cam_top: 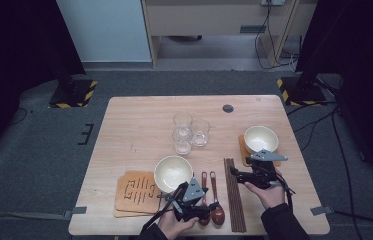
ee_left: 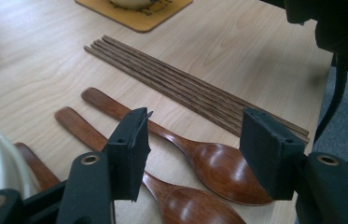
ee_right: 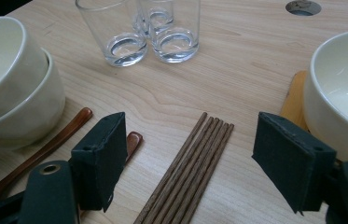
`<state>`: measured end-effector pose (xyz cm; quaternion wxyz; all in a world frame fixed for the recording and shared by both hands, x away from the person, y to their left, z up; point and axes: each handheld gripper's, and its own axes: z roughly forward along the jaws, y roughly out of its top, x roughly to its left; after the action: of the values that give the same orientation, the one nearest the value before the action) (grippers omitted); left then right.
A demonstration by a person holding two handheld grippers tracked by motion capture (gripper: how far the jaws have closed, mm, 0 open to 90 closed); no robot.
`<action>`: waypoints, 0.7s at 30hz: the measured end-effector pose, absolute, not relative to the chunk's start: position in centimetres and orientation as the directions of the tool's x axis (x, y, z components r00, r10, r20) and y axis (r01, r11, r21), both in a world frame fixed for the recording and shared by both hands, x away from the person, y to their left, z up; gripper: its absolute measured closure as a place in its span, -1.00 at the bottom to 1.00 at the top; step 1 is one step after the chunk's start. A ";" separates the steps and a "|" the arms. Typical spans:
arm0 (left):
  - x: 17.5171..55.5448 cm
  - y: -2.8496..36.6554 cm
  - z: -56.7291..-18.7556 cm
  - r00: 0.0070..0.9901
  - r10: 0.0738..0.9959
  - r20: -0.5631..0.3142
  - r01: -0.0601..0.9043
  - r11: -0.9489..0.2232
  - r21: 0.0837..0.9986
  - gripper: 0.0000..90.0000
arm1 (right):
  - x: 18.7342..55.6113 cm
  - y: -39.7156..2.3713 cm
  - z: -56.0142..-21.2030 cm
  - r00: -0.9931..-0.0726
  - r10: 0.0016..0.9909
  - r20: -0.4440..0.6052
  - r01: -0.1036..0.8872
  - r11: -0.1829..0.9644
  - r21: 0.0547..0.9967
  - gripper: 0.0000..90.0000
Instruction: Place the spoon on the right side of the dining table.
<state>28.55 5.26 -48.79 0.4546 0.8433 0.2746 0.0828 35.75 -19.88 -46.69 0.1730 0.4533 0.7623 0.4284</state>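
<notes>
A wooden table (cam_top: 134,125) seen from above, with three clear glasses (cam_top: 190,131) at its centre and a row of brown chopsticks (cam_top: 235,192) near the front edge. The left gripper (ee_left: 192,149) hovers with jaws spread apart over two wooden spoons (ee_left: 209,165), beside stacked cream bowls (cam_top: 173,172). The right gripper (ee_right: 190,163) is likewise released, jaws wide above the chopsticks, with another cream bowl (cam_top: 261,139) on a coaster (cam_top: 244,152) just beyond

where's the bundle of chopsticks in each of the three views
High view: chopsticks lie lower right of centre, between the spoons and the right hand.
Left gripper view: chopsticks run diagonally across the middle.
Right gripper view: chopsticks sit at bottom centre.
Shared landmark: the spoons beside them.
</notes>
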 end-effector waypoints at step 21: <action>28.0 4.1 -51.3 0.859 0.496 -0.125 0.410 -0.521 0.748 -0.19 | 35.7 -18.2 -48.1 -0.561 0.814 0.148 0.575 0.255 0.778 -0.41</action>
<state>28.01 4.08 -51.33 0.4143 0.8706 0.2603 0.0521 35.74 -18.20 -48.12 0.1435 0.4458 0.7789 0.4172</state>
